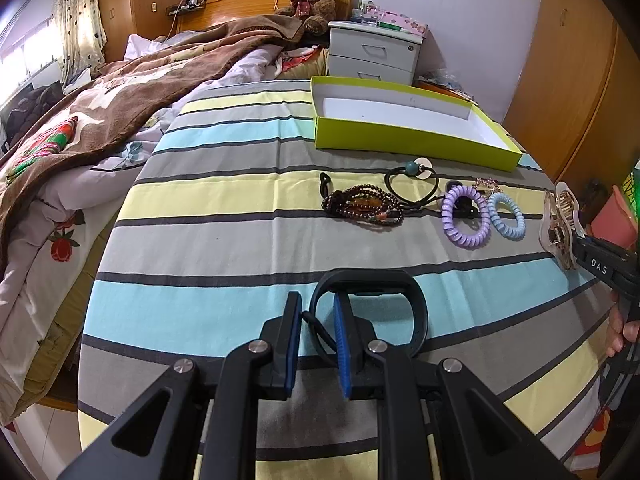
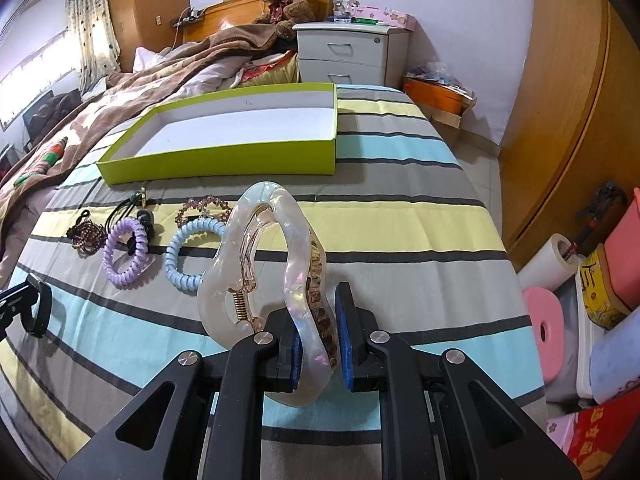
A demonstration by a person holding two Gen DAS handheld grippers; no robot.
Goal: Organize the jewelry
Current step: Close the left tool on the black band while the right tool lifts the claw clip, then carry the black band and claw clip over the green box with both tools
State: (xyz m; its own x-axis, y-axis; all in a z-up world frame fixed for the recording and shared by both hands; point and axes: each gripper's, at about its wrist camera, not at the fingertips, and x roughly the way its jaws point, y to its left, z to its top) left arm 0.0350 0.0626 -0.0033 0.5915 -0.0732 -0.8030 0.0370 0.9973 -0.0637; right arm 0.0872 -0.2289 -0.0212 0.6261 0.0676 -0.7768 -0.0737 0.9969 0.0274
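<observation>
Pearly hair clip (image 2: 256,280) between right claw (image 2: 318,332) pads.

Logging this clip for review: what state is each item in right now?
Left hand-held gripper: shut on black band.
Right hand-held gripper: shut on pearly hair claw, lifted.
Green box: open, empty.
Purple coil tie: lying on bed.
Blue coil tie: lying on bed.
Bead bracelets: lying in a heap.
</observation>
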